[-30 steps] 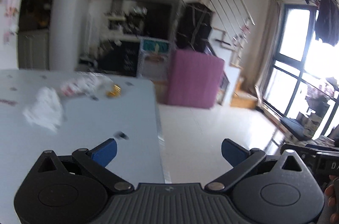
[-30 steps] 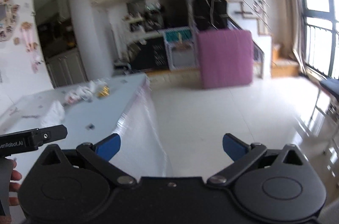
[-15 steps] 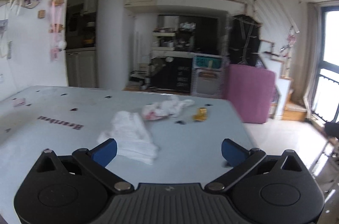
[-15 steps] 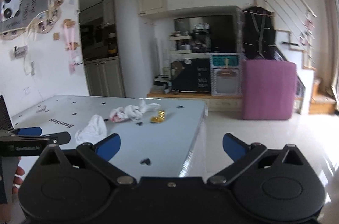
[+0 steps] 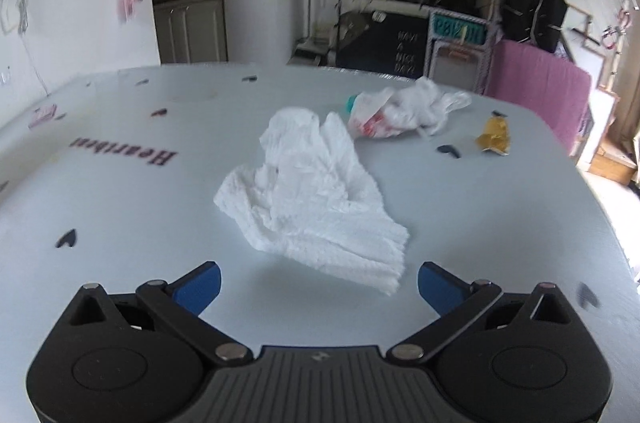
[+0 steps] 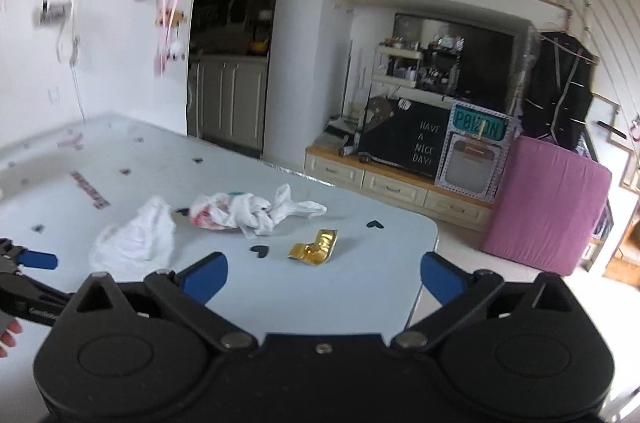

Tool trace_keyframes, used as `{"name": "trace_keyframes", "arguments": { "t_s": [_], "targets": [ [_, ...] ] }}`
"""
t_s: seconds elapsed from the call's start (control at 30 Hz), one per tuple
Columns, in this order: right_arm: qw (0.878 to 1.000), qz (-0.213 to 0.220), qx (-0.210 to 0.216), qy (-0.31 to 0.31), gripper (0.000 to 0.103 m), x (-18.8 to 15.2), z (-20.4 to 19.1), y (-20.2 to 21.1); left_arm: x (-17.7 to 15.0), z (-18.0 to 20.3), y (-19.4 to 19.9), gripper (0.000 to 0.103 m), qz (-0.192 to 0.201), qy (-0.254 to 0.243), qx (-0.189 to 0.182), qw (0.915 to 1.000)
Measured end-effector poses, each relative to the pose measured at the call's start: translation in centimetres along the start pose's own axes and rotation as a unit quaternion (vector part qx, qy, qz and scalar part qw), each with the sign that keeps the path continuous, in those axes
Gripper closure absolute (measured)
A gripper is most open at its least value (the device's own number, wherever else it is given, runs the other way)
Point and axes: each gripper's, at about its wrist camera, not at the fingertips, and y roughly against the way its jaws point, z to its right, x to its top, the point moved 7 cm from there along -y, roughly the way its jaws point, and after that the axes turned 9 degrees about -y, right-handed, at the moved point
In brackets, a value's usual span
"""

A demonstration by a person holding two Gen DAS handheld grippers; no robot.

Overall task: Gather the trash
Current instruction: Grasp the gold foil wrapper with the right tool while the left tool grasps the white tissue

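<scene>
Both grippers have swung over the counter (image 5: 120, 223); our left gripper (image 5: 318, 283) gapes before the tissue (image 5: 312, 195), our right gripper (image 6: 322, 273) spread too; bag (image 5: 400, 115) at one o'clock, foil (image 6: 314, 249) near the counter edge.

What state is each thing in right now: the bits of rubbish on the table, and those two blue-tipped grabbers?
white paper towel: crumpled, lying loose on the table, nearest the left gripper
plastic bag: scrunched, lying beyond the towel
gold wrapper: crumpled, lying apart from the bag
left gripper: fingers wide open, holding nothing
right gripper: fingers wide open, holding nothing
</scene>
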Motion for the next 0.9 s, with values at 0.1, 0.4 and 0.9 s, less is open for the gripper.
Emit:
{"name": "trace_keyframes", "arguments": {
  "t_s": [0.1, 0.4, 0.9],
  "targets": [
    [1.0, -0.024, 0.002, 0.011, 0.0, 0.7, 0.1, -3.9, 0.4, -0.2, -2.1, 0.0, -0.012, -0.002, 0.016, 0.9998],
    [0.995, -0.092, -0.023, -0.023, 0.006, 0.6, 0.5, -13.9, 3.4, -0.5, -6.5, 0.0, -0.013, -0.001, 0.024, 0.9996],
    [0.985, -0.141, -0.028, -0.097, 0.032, -1.4, 0.3, -21.9, 5.3, -0.9, -7.7, 0.047, 0.017, 0.0, 0.005, 0.9998]
  ]
}}
